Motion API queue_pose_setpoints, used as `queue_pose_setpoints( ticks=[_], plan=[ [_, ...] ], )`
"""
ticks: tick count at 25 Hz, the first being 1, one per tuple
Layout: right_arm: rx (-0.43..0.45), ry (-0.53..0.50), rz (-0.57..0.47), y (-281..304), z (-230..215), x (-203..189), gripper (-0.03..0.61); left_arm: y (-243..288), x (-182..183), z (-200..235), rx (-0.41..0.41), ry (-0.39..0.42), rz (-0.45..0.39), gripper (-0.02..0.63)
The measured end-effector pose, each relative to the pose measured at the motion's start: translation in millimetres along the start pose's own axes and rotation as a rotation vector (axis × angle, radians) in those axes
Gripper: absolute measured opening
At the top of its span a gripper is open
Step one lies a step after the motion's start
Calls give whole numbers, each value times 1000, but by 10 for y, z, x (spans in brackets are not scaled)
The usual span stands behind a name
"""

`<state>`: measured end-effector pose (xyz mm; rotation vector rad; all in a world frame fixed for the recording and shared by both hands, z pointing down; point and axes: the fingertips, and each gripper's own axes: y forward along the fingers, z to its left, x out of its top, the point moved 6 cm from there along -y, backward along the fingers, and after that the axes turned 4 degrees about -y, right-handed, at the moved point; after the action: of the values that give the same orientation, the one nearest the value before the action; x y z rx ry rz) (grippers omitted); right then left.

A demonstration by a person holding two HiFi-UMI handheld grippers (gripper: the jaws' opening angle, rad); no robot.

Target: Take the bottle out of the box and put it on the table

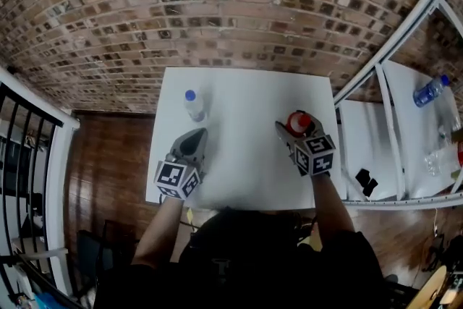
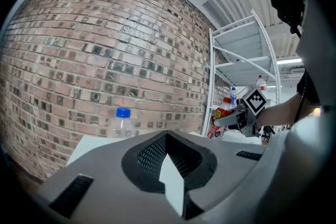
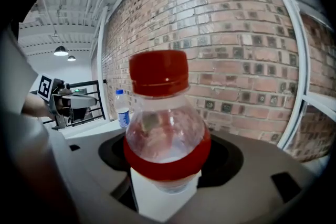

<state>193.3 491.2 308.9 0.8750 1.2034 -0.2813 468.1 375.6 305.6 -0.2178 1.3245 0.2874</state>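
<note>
A clear bottle with a red cap and red label band [image 1: 299, 121] [image 3: 163, 134] stands upright between the jaws of my right gripper [image 1: 296, 129] [image 3: 165, 186], which is shut on its body over the right side of the white table [image 1: 246, 98]. A second clear bottle with a blue cap [image 1: 194, 104] [image 2: 122, 123] stands upright on the table's left side. My left gripper [image 1: 194, 137] [image 2: 169, 160] hovers just in front of it, shut and empty. No box is in view.
A white metal shelf rack [image 1: 405, 119] stands right of the table with a blue bottle [image 1: 430, 90] and a small black object [image 1: 365, 181] on it. A black railing [image 1: 29, 134] runs along the left. A brick wall backs the table.
</note>
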Motion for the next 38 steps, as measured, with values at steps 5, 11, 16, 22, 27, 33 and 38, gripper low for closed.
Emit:
queue_pose_setpoints(
  ticks=[5,11,16,22,27,33,38],
  plan=[
    [-4,16,13,466,-414,-19,329,398,-175,8,-3,-12,48,0],
    [-30,60,43,919,-835,-157,330,751,-350,60,3,-21,132,0],
    [-41,71,73,1176,-996,-318,330,943,-491,62,-8,-20,166,0],
    [-36,88,62,1282,-1056,-419,330,976,-653,43,-16,-20,206,0],
    [-34,92,38,1310,-1038,-420,344,993,-658,22,-6,-39,217,0],
    [-34,123,4,1242,-1039,-468,430,933,-594,16,-2,-14,189,0],
    [-62,120,5,1060,-998,-498,430,838,-526,-21,-12,-18,183,0]
  ],
)
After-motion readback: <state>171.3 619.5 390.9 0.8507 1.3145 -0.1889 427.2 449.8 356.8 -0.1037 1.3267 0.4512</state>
